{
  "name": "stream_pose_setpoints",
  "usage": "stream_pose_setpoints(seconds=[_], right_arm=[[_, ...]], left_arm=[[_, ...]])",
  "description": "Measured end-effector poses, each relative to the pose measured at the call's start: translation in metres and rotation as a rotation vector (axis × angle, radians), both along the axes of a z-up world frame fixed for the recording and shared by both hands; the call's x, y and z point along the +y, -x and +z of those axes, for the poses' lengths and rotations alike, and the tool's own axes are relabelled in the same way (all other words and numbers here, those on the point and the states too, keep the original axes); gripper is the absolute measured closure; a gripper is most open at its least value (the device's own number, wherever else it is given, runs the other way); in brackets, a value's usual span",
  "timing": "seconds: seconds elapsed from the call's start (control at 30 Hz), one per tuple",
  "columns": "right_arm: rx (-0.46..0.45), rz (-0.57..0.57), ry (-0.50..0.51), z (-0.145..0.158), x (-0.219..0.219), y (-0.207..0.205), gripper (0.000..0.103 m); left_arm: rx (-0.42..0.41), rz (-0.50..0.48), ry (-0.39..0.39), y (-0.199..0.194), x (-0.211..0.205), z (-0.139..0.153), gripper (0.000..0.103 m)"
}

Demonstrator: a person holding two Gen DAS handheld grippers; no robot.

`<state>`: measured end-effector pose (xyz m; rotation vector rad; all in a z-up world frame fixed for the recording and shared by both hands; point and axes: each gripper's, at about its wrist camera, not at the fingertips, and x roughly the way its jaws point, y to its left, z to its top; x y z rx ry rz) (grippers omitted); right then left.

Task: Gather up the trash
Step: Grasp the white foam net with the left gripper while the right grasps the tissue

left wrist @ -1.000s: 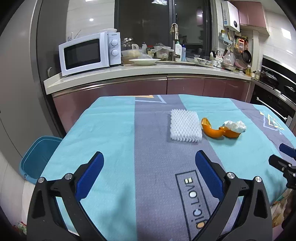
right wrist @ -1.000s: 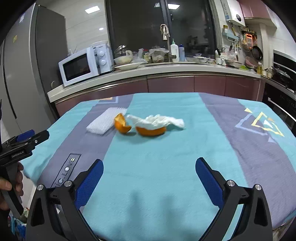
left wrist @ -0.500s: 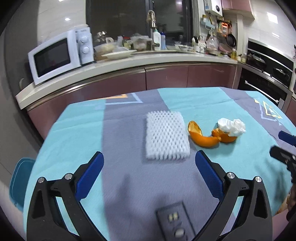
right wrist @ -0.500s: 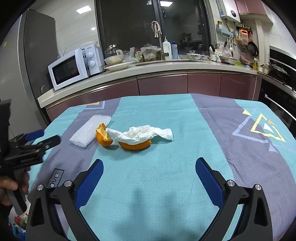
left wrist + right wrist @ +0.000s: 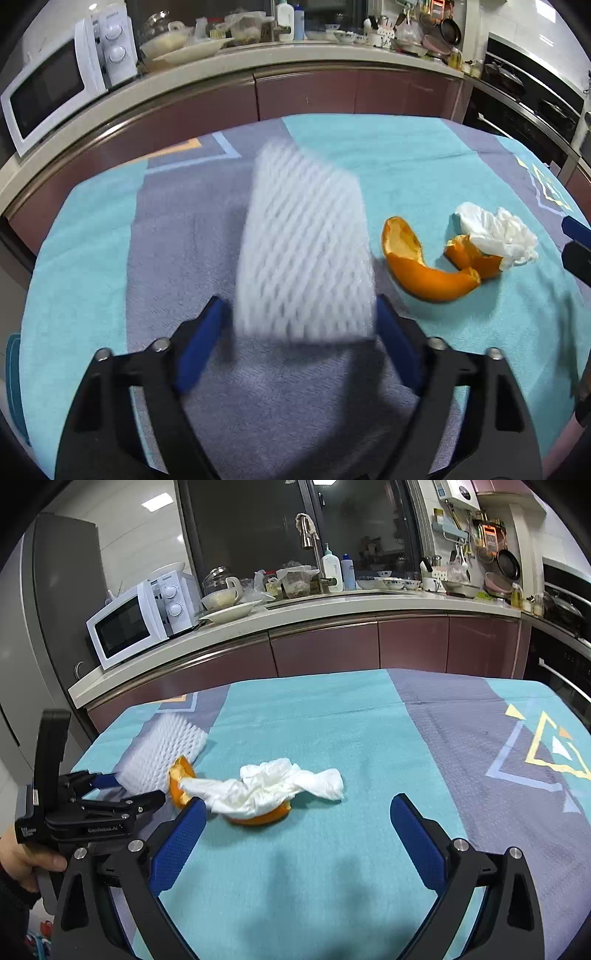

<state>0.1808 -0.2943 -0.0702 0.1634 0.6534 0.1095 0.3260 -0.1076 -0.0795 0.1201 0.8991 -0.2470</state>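
Observation:
A white foam fruit net (image 5: 303, 251) lies on the teal and grey tablecloth (image 5: 424, 162). Its near end sits between the blue fingers of my left gripper (image 5: 299, 332), whose jaws are closing around it. I cannot tell if both pads are pressing on it. Right of the net lie curled orange peels (image 5: 417, 266) with a crumpled white tissue (image 5: 495, 232) on one of them. In the right wrist view my right gripper (image 5: 297, 805) stands open just short of the tissue (image 5: 273, 786) and peel (image 5: 255, 818), with nothing between its fingers. The left gripper (image 5: 129, 788) shows at the net (image 5: 162, 753).
A kitchen counter (image 5: 332, 609) with a microwave (image 5: 140, 620), dishes and bottles runs behind the table. A teal bin (image 5: 11, 369) shows on the floor at the table's left edge. An oven (image 5: 565, 664) stands at the right. A hand (image 5: 26, 856) holds the left gripper's handle.
My left gripper moved forward and down over the foam net and its jaws narrowed around the net's near end. My right gripper came closer to the tissue and peel.

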Motion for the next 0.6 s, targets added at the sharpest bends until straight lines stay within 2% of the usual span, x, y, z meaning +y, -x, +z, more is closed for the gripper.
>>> stream_pose_setpoints(seconds=[0.2,0.23,0.37,0.5,0.6], right_arm=[[0.012,0.027,-0.027,-0.002,0.002,-0.011,0.007],[0.014,0.028,-0.029,-0.002,0.002,-0.012,0.007],[0.027,0.036,-0.037,-0.003,0.005,-0.015,0.008],[0.043,0.060,-0.044,-0.005,0.011,-0.019,0.017],[0.061,0.080,-0.038,-0.007,0.017,-0.023,0.030]], left_arm=[[-0.015,0.031,0.036,-0.001,0.008,0.003,0.055],[-0.017,0.025,0.045,-0.001,0.009,0.003,0.063],[-0.022,0.035,0.070,-0.002,0.014,0.005,0.077],[-0.025,0.045,0.114,-0.006,0.021,0.007,0.088],[-0.023,0.036,0.131,-0.008,0.021,0.007,0.092]])
